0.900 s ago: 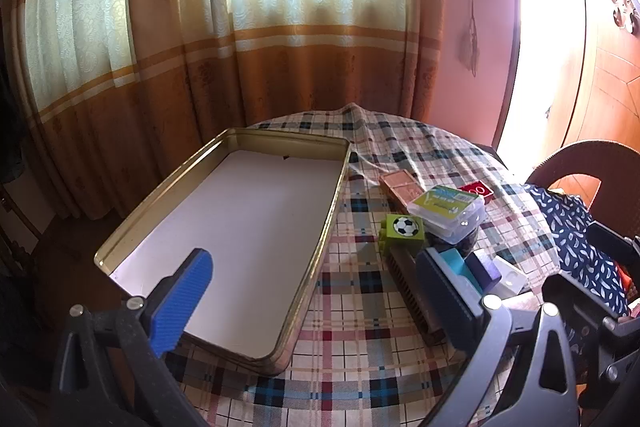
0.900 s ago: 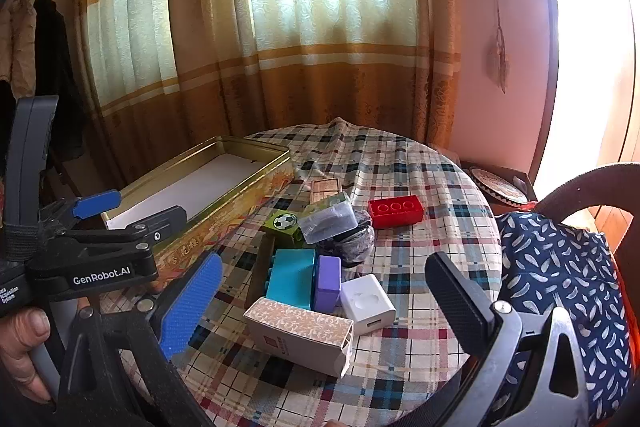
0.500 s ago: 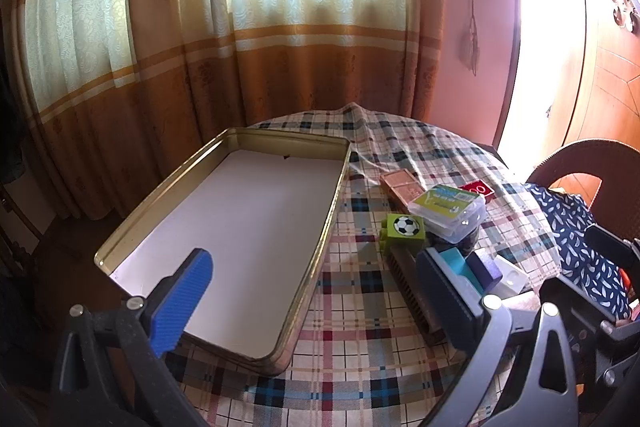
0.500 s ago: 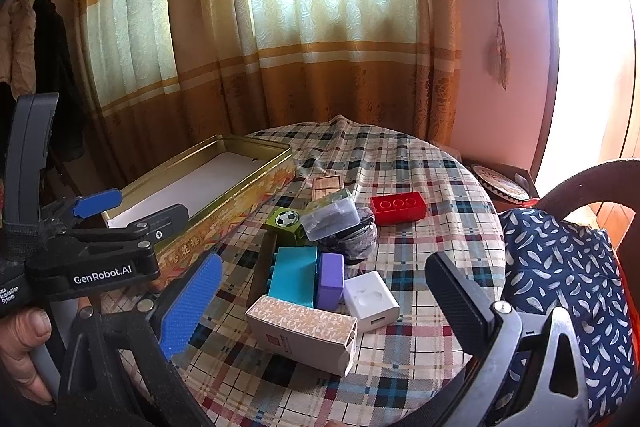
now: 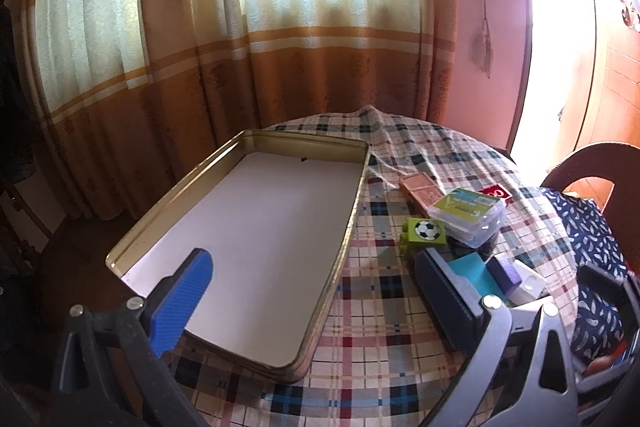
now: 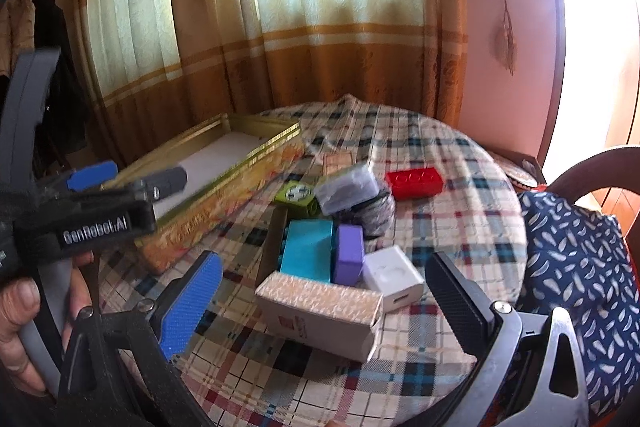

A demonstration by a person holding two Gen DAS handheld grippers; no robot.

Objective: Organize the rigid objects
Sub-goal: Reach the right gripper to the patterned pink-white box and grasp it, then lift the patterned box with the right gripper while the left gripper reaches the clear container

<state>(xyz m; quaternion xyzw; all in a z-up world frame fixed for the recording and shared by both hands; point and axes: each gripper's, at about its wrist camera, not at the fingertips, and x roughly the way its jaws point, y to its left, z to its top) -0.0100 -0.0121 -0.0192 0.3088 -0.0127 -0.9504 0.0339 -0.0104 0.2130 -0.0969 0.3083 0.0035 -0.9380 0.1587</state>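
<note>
Tin tray (image 5: 352, 183): gold-rimmed, white floor bare, on the left of the checked worktop (image 5: 372, 343); nothing sorted into it yet.
Left tool (image 5: 316, 295): held over the tray's near end, pads spread wide, gripping nothing; same station as a moment ago.
Green football block (image 6: 297, 195): just right of the tray, at the pile's far edge.
Clear lidded box (image 6: 347, 187): propped on a dark round thing, beside the red brick (image 6: 415, 182).
Teal block (image 6: 308, 254), purple block (image 6: 349, 254), white adapter (image 6: 393, 275): side by side, touching.
Cardboard carton (image 6: 320, 310): nearest item, lying flat in front of those three.
Right tool (image 6: 322, 307): fully open, empty; it has closed in on the pile since a moment ago, the carton now framed between its pads.
Reading: first pick is probably the carton, tray-bound.
</note>
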